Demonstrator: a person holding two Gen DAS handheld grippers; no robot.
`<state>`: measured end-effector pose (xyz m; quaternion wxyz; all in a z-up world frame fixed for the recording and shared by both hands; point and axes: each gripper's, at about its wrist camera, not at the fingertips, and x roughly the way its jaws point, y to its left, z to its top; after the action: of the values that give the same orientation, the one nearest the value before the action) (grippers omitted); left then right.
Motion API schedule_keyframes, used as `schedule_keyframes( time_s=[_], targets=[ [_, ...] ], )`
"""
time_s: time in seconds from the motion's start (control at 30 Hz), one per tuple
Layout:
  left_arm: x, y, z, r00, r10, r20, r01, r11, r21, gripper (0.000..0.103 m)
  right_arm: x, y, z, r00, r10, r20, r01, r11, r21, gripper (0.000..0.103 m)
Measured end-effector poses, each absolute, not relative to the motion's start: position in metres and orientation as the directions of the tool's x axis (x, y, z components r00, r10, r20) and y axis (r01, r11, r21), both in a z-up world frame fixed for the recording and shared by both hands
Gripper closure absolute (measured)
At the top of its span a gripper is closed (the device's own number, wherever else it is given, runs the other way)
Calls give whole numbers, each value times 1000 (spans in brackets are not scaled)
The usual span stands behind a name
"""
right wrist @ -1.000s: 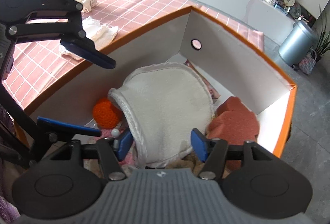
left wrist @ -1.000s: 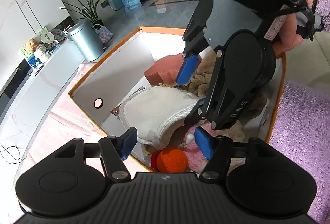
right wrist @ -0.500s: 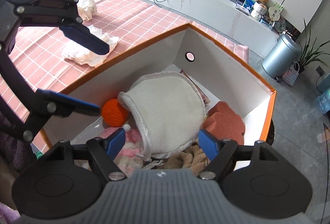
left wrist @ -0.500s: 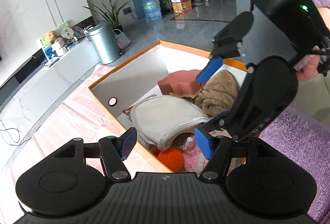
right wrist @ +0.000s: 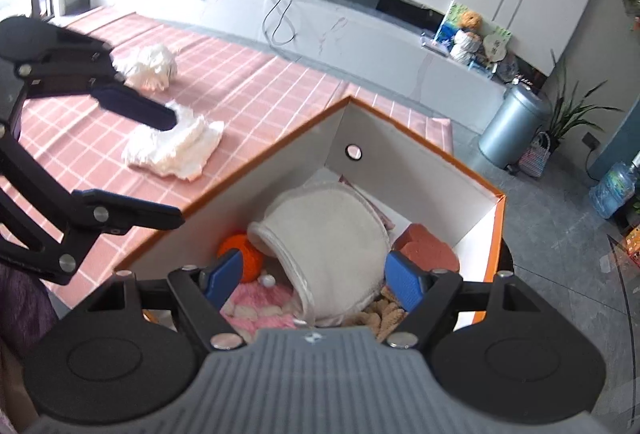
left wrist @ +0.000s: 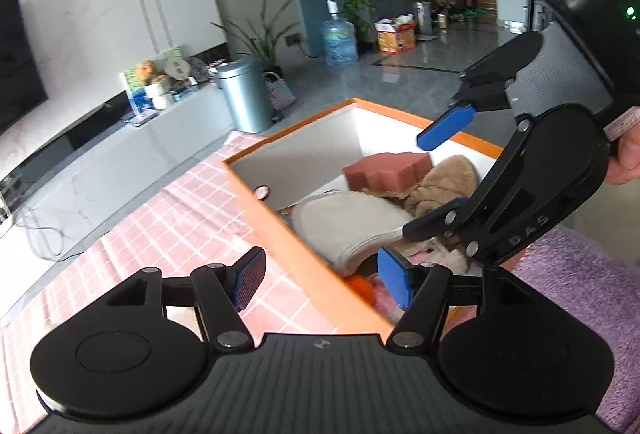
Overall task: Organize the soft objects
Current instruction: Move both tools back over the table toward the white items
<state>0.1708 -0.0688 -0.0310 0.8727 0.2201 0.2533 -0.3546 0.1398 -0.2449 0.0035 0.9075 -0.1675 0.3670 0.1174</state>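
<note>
Left wrist: orange ball (left wrist: 362, 284) half-hidden behind box rim (left wrist: 320, 266)

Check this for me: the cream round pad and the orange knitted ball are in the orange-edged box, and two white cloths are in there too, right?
Not quite. The two white cloths lie outside the orange-edged box, on the pink checked tablecloth, as the right wrist view shows. The cream round pad and the orange knitted ball are inside the box.

The pink checked table (right wrist: 256, 90) carries an orange-rimmed box (right wrist: 416, 170) and two white, seemingly cloth bundles (right wrist: 172, 150).
</note>
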Motion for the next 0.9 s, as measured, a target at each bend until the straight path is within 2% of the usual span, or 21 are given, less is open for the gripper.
schedule_keyframes(
  time_s=[0.23,0.7,0.9],
  targets=[
    [160,-31,-26,667,-488,-563,657,741,137,27,129,-223,9,763,116,-636,-281,946,-164,26],
    [159,38,-29,754,-368,-544,444,896,10,27,115,-149,-2,842,110,-529,-233,957,-172,25],
    [159,70,-37,791,-310,-527,334,941,-52,27,118,-129,-13,844,112,-524,-213,967,-136,18]
  ],
)
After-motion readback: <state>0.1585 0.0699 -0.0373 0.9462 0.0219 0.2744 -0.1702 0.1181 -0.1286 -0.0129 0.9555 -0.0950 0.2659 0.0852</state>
